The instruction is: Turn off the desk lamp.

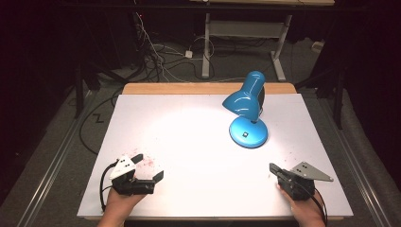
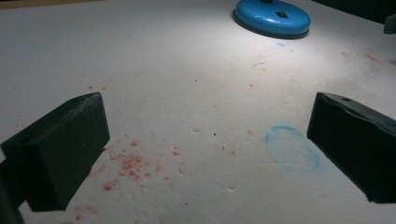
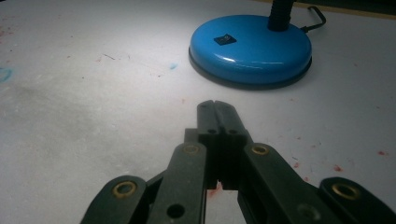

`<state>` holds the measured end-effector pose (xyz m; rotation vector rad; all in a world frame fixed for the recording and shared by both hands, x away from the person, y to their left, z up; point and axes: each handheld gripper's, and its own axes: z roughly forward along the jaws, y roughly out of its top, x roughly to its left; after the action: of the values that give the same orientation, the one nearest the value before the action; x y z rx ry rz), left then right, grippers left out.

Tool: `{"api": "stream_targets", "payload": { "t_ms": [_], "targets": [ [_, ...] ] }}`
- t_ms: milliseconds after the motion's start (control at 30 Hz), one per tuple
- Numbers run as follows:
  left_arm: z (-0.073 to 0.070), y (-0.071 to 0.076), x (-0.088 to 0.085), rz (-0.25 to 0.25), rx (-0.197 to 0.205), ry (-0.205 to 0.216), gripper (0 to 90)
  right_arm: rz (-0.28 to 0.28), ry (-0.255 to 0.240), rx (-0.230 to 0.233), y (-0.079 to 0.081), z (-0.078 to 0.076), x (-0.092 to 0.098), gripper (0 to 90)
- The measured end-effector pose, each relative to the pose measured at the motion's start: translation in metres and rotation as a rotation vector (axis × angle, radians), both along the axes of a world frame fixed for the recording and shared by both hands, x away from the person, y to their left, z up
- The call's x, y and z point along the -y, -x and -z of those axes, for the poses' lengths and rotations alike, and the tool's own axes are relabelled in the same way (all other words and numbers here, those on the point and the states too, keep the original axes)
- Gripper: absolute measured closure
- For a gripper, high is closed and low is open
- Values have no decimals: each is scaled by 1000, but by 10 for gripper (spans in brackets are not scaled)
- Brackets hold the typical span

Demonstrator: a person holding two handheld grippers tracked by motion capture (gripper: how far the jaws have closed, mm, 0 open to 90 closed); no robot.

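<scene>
The blue lamp (image 1: 248,111) stands lit at two o'clock on the white table (image 1: 189,123), shade tilted to throw light across the middle. Its switch (image 3: 224,39) faces the right gripper (image 1: 274,169), whose jaws are pressed together, empty, aimed at the base, likely to press it. The left gripper (image 1: 147,166) rests at seven o'clock, jaws wide, holding nothing.

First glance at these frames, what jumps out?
The blue desk lamp at the far right of the white table, lit and throwing a bright pool of light across the sheet. At the near edge a hand holds each pair of tongs: the left tongs gape wide over red specks and a faint blue ring, while the right tongs are pressed shut on nothing, aimed at the lamp's round base.
</scene>
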<state>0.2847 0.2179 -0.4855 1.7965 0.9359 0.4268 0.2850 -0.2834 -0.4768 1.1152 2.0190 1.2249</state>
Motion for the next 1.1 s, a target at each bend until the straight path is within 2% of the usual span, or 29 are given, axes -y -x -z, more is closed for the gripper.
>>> {"api": "stream_targets", "payload": {
  "t_ms": [167,367,567,667,733,867,1100],
  "targets": [
    [1,-1,0,8,-2,-1,0,-7,-2,2,1,-1,-1,900],
    [-1,-1,0,5,18,-13,0,-25,3,23,0,-4,-4,900],
    [-3,0,1,19,13,-22,0,-39,-1,47,1,-11,-9,900],
    [-5,0,2,34,-11,-27,0,-44,4,57,0,-15,-11,900],
    [-7,0,2,53,-10,-21,0,-44,2,52,-1,-17,-13,900],
    [-7,0,2,53,-5,-21,0,-53,-3,50,-4,-19,-15,900],
    [-4,-3,1,55,-20,-22,0,-67,-31,44,-9,-24,-17,900]
  ]
}}
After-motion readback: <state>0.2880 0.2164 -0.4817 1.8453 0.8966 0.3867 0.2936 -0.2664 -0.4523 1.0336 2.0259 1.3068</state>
